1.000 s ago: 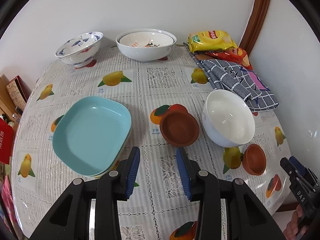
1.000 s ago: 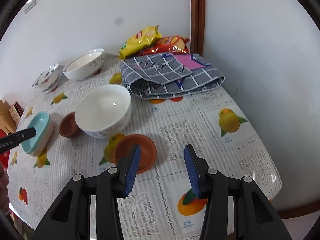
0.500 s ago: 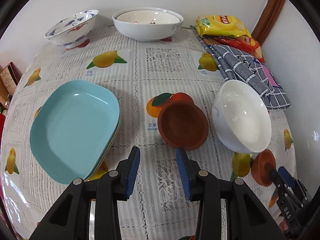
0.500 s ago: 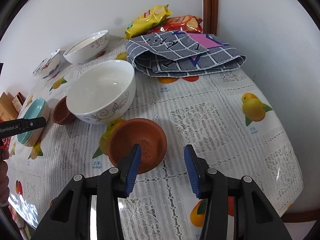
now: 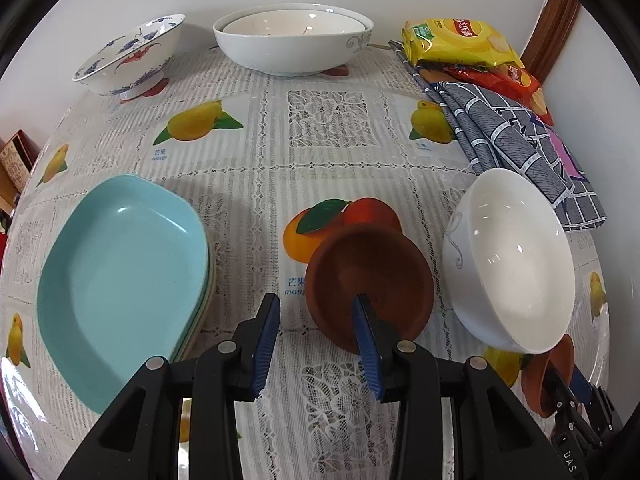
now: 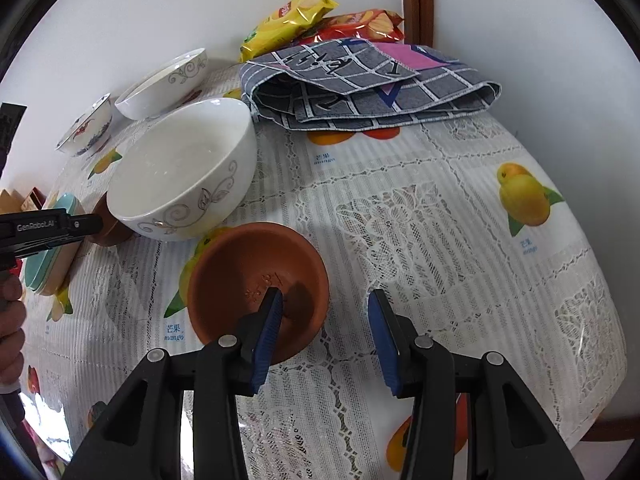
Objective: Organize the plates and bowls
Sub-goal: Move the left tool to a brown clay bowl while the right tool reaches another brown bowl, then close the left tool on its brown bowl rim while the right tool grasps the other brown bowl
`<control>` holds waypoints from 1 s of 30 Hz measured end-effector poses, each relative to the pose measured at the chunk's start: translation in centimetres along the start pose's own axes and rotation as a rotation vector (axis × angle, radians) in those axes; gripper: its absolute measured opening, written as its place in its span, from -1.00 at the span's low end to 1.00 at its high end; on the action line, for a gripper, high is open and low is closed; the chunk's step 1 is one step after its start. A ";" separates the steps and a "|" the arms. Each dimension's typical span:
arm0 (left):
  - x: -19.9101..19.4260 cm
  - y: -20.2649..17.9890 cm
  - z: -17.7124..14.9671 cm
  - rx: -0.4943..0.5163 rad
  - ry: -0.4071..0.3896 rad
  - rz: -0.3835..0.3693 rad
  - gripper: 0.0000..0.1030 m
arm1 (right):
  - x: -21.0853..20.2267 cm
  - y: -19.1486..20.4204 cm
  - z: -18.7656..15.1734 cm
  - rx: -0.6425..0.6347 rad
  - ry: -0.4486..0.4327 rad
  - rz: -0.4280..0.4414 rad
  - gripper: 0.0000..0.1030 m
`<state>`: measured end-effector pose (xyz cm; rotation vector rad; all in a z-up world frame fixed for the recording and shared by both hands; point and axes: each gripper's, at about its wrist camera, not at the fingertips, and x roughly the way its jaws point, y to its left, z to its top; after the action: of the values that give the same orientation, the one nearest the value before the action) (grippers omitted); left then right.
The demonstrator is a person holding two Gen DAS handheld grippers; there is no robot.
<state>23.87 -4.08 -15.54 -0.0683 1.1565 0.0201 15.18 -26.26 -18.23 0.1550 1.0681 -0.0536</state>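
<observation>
- Now both grippers are sitting lower and closer to the table [image 5: 328, 152] than a second ago, each straddling the rim of a small brown dish.
- Left gripper [image 5: 316, 340]: its jaws are standing apart, one finger inside the larger brown dish [image 5: 360, 276] and the other outside its near rim; the pads are not yet pressing on it.
- Right gripper [image 6: 324, 332]: its jaws are also apart, the left finger dipping into the smaller brown dish [image 6: 248, 268] and the right finger hanging over bare tablecloth beyond the rim.
- Both dishes are resting on the cloth, with the white bowl [image 5: 516, 256] standing between them and just beside each.
- The turquoise plates [image 5: 120, 276] are lying stacked to the left; the blue-patterned bowl [image 5: 128, 56] and nested white bowls [image 5: 292, 40] are waiting at the far edge.
- Judging by this, the approach is finishing and closing on the rims is coming next, likely to nest the two brown dishes.
</observation>
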 end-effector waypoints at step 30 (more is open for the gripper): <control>2.1 -0.3 0.6 0.013 0.026 -0.085 -0.51 | 0.5 0.5 0.2 0.017 -0.051 0.009 -0.66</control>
<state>25.27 -4.38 -17.16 -0.1068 1.1788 -0.0642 15.68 -25.79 -18.47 0.1728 1.0167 -0.0584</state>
